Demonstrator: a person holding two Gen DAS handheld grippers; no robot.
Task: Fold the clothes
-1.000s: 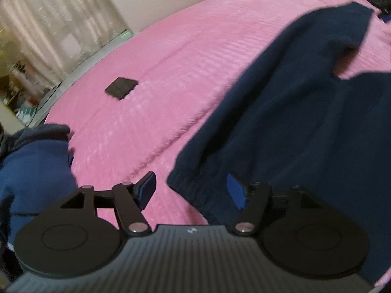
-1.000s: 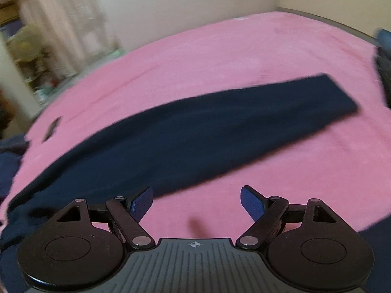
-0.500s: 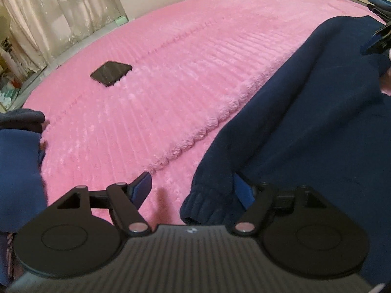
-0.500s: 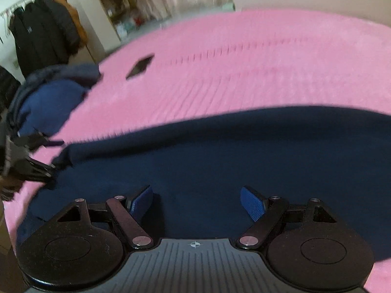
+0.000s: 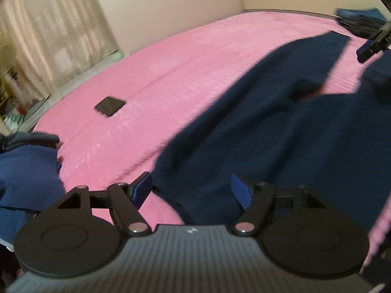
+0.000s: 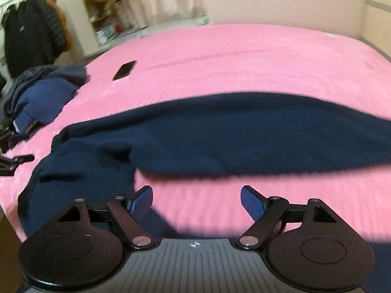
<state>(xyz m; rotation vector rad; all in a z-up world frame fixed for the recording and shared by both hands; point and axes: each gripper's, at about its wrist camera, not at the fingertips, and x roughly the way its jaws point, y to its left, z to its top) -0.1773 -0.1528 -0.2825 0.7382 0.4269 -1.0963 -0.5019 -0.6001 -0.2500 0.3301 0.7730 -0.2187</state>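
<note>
A dark navy garment lies spread on the pink bed cover. In the right wrist view the navy garment stretches across the middle, its gathered hem at the left. My left gripper hovers over that hem; its jaws are closing with the cloth edge between them, and the pads do not press on it. My right gripper stands open over the bare pink cover, just in front of the garment, with nothing between its fingers. The left wrist view is blurred.
A dark flat phone-like object lies on the cover, also visible in the right wrist view. A heap of blue clothes sits at the bed's left edge. Dark jackets hang beyond it. More dark clothes lie far right.
The left gripper has shifted so the garment's hem now lies between both fingers. The right gripper has moved off the garment's body and now hangs over bare pink cover.
</note>
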